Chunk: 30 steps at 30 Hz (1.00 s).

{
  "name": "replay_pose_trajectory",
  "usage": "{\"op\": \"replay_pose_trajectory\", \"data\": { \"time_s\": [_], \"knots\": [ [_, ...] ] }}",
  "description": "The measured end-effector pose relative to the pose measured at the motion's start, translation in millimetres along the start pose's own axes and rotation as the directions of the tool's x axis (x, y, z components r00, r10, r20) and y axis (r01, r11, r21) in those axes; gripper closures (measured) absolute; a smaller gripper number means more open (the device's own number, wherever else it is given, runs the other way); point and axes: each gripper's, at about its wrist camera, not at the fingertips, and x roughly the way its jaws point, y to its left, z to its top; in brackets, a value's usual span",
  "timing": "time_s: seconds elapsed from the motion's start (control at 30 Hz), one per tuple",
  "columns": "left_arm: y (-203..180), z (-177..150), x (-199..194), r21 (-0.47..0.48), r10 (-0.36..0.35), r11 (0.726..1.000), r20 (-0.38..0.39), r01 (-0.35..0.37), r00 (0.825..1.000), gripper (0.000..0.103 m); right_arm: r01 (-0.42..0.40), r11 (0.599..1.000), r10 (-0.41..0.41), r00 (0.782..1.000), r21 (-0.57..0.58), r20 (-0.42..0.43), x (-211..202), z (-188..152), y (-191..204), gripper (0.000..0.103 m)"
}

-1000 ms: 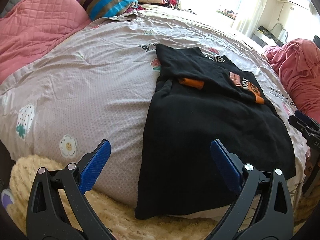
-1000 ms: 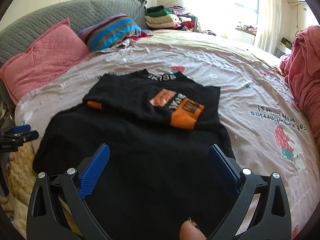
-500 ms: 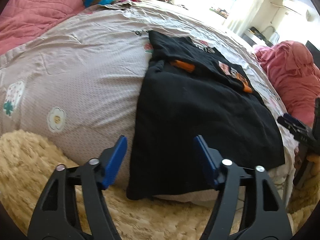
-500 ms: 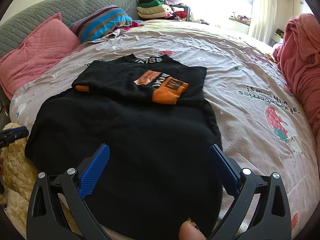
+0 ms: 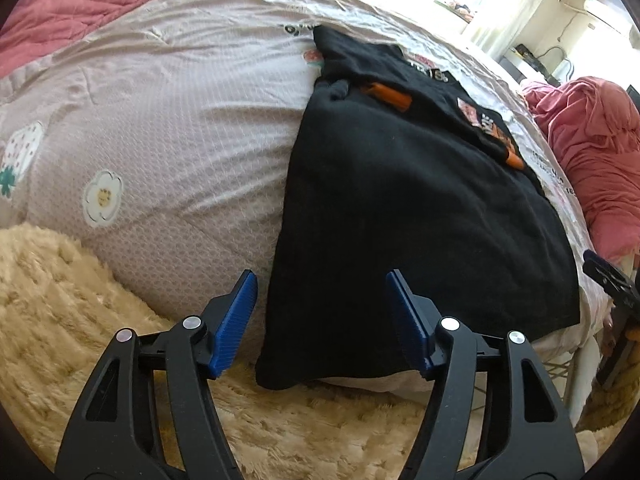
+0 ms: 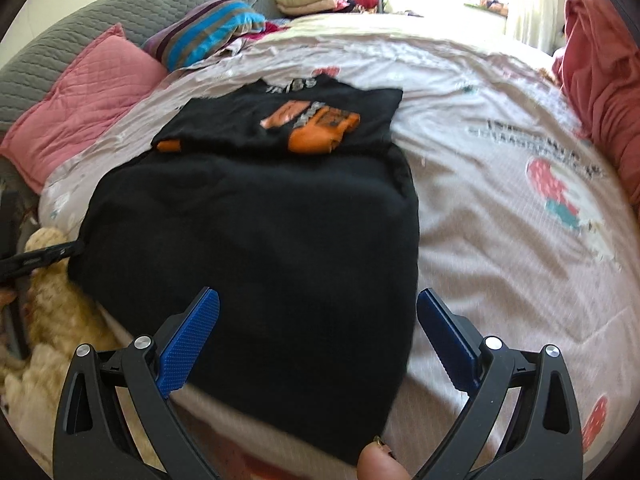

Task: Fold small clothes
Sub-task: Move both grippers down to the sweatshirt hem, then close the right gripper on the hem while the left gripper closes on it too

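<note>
1. A black sweatshirt (image 6: 256, 216) lies flat on the bed (image 6: 500, 184), its hem end hanging a little over the near edge and its sleeves folded across the chest – one orange cuff (image 6: 320, 136) rests over the printed front, the other (image 6: 168, 145) shows at the side.
2. The left gripper (image 5: 322, 320) hangs open with nothing between its blue pads, low beside the bed edge, with the sweatshirt's bottom corner (image 5: 276, 376) just ahead of it.
3. The right gripper (image 6: 318, 344) is also spread wide and empty, poised over the hem on the opposite side – the view is slightly blurred.
4. A cream shaggy rug (image 5: 60, 312) covers the floor below the bed.
5. A pink quilted pillow (image 6: 84, 96) and a striped pillow (image 6: 204, 36) lie at the headboard; a red blanket (image 6: 600, 64) is heaped at the far side.
</note>
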Motion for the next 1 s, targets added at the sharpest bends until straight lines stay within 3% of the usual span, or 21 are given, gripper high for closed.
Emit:
{"op": "replay_pose_trajectory", "data": {
  "time_s": [0.27, 0.3, 0.33, 0.37, 0.57, 0.6, 0.63, 0.67, 0.7, 0.83, 1.0],
  "knots": [
    [1.9, 0.6, 7.7, -0.001, -0.013, 1.000, -0.019, 0.013, 1.000, 0.039, -0.083, 0.996, 0.086, 0.993, 0.045, -0.085, -6.4, -27.7, -20.7, 0.007],
    [3.1, 0.4, 7.3, -0.005, -0.019, 1.000, -0.019, 0.019, 1.000, 0.039, -0.091, 0.995, 0.095, 0.991, 0.046, -0.093, -6.9, -30.0, -21.9, 0.013],
    [3.7, 0.5, 7.2, -0.008, -0.022, 1.000, -0.019, 0.022, 1.000, 0.039, -0.102, 0.994, 0.107, 0.989, 0.047, -0.105, -7.0, -32.7, -22.5, 0.027],
    [4.4, 0.5, 7.0, -0.011, -0.026, 1.000, -0.019, 0.026, 0.999, 0.039, -0.112, 0.992, 0.117, 0.986, 0.051, -0.118, -6.5, -35.3, -23.1, 0.036],
    [5.7, -0.8, 5.9, -0.019, -0.032, 0.999, -0.019, 0.032, 0.999, 0.038, -0.127, 0.991, 0.133, 0.978, 0.048, -0.162, 3.1, -47.1, -24.9, 0.049],
    [6.2, -0.8, 5.7, -0.023, -0.035, 0.999, -0.019, 0.035, 0.999, 0.038, -0.130, 0.990, 0.137, 0.978, 0.050, -0.157, 4.2, -47.6, -26.2, 0.052],
    [6.8, -0.6, 5.5, -0.026, -0.038, 0.999, -0.020, 0.038, 0.999, 0.038, -0.132, 0.990, 0.138, 0.979, 0.049, -0.147, 4.2, -47.1, -27.5, 0.062],
    [7.2, -0.4, 5.1, -0.028, -0.041, 0.999, -0.021, 0.041, 0.999, 0.038, -0.130, 0.991, 0.135, 0.982, 0.042, -0.134, 2.9, -46.5, -27.9, 0.083],
    [7.3, -0.3, 5.1, -0.029, -0.041, 0.999, -0.022, 0.041, 0.999, 0.038, -0.133, 0.990, 0.137, 0.984, 0.036, -0.113, 0.3, -44.8, -28.7, 0.093],
    [9.7, -1.3, 3.0, -0.043, -0.027, 0.999, -0.017, 0.026, 0.999, 0.046, -0.205, 0.978, 0.206, 0.979, 0.044, -0.001, -18.4, -35.3, -31.5, 0.095],
    [11.6, -1.7, 1.9, -0.039, 0.002, 0.999, -0.020, -0.002, 1.000, 0.067, -0.234, 0.972, 0.233, 0.960, -0.011, 0.156, -45.9, -12.0, -25.7, 0.096]
  ]
}}
